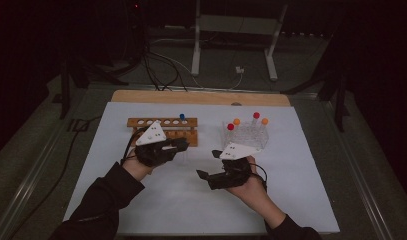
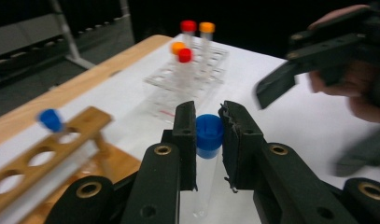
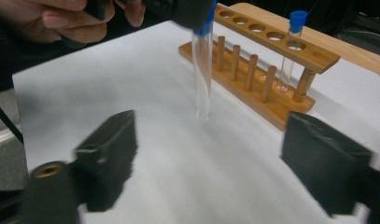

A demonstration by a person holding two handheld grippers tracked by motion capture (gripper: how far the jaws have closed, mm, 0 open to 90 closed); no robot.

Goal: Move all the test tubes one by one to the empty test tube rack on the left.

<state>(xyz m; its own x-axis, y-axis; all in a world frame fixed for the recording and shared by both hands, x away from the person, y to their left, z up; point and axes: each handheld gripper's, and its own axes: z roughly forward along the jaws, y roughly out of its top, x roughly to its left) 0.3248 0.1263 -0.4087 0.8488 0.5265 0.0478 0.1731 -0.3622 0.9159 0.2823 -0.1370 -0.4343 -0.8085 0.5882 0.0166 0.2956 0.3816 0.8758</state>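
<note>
Far left on the white mat [image 1: 141, 200]: wooden rack [image 1: 163, 131], one blue-capped tube [image 3: 290, 49] standing in a hole near its end. Just in front of it, left gripper [image 1: 180, 145], jaws clamped on the blue cap of a clear tube [image 2: 207, 158], which hangs upright, clear of the mat, between rack and right hand. Further right, right gripper [image 1: 203, 177], jaws spread wide, nothing between them, aimed toward the hanging tube. Beyond it, clear plastic rack [image 1: 245, 135] with red- and orange-capped tubes. Risks, by judgement: hold on the cap only, so possible swing or slip from the pads; a clipped rack edge on entry to a hole; a nudge from the nearby open gripper.
</note>
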